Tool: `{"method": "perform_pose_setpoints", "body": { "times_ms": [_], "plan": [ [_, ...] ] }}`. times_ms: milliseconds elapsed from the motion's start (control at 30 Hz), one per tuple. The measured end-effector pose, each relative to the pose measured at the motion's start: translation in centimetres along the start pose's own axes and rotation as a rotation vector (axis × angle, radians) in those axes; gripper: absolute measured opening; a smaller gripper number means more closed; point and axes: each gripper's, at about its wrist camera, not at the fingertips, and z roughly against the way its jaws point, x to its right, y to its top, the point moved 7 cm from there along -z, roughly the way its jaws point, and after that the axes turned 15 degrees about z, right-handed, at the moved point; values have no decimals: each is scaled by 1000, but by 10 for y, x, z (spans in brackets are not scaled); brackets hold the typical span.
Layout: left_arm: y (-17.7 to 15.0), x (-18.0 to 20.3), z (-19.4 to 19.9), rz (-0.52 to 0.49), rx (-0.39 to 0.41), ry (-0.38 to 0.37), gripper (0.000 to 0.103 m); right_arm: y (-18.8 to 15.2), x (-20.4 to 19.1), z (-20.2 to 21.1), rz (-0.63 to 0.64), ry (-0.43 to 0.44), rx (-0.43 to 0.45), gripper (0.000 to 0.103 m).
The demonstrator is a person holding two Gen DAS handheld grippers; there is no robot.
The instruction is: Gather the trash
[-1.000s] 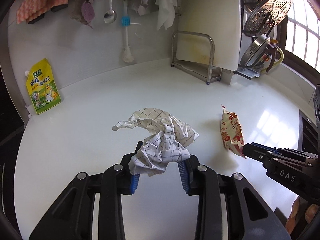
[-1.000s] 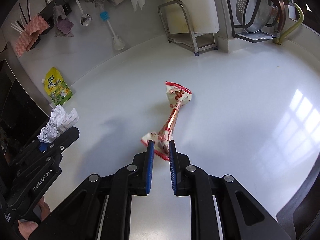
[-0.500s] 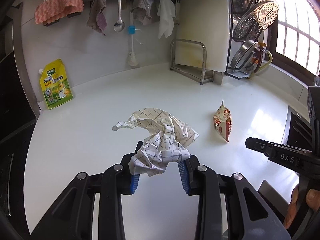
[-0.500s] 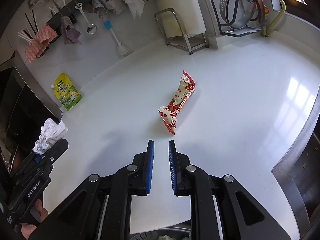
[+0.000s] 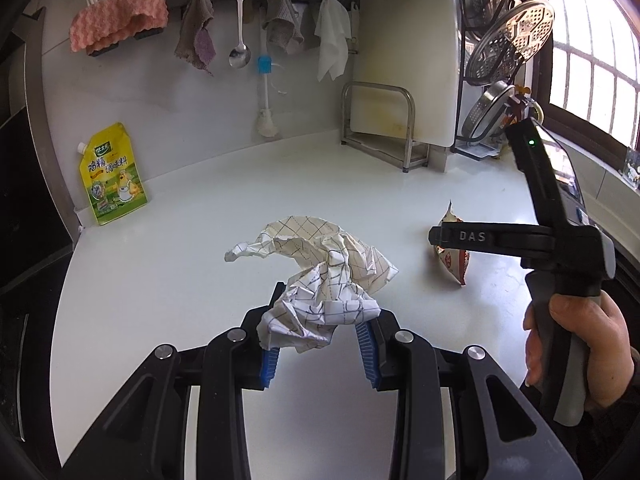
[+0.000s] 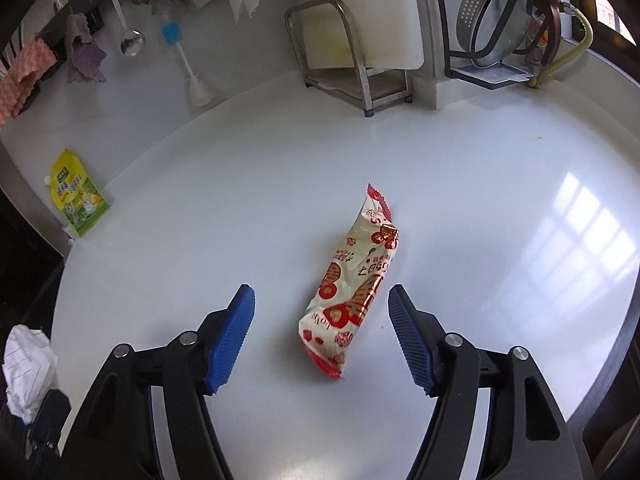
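A crumpled checked paper (image 5: pixel 320 280) sits in my left gripper (image 5: pixel 322 316), which is shut on it above the white counter (image 5: pixel 180 272). The same paper (image 6: pixel 24 364) shows at the lower left of the right wrist view. A red-and-cream snack wrapper (image 6: pixel 352 284) lies flat on the counter between the blue pads (image 6: pixel 230 336) of my right gripper (image 6: pixel 320 292). Its jaws are opening wide, and neither pad touches the wrapper. In the left wrist view the right gripper (image 5: pixel 436 236) hangs over the wrapper (image 5: pixel 456 260), held by a hand (image 5: pixel 580 344).
A yellow seasoning pouch (image 5: pixel 114 176) leans on the back wall at the left. A metal rack (image 5: pixel 380 128) holds a white cutting board at the back. Cloths, a spoon and a brush hang on the wall. Strainers stand at the right. The counter's front edge (image 6: pixel 616 320) curves close.
The right gripper let go of the wrapper's end and drew back shut. It has now come forward over the wrapper with its jaws spread. The left gripper still holds the paper.
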Motion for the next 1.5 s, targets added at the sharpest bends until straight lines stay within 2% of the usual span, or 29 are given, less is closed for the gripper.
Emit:
{"method": "perform_pose_setpoints", "body": {
  "times_ms": [133, 167, 233, 367, 567, 800, 1033, 1300, 1500],
  "plan": [
    [-1, -5, -7, 6, -10, 4, 33, -3, 1, -22, 13, -48, -77, 66],
    [-2, -6, -8, 8, -13, 5, 33, -5, 0, -26, 17, -49, -87, 59],
    [-4, -7, -10, 15, -21, 4, 33, -6, -3, -26, 63, -72, -82, 31],
    [-9, -4, -10, 17, -36, 0, 33, -13, -5, -16, 66, -30, -52, 29],
    [-21, 5, 7, 9, -34, -19, 33, -41, -7, 30, 60, 12, 14, 29],
    [-59, 14, 40, -4, -73, -49, 33, -110, -21, 103, 62, 52, 60, 29],
    [-102, 19, 75, -19, -95, -67, 33, -189, -23, 163, -1, 65, 75, 29],
    [-150, 37, 105, -31, -135, -98, 33, -259, -26, 203, -10, 33, 85, 29],
    [-185, 41, 107, -5, -173, -103, 33, -293, -24, 206, -2, 31, 87, 29]
  ]
}}
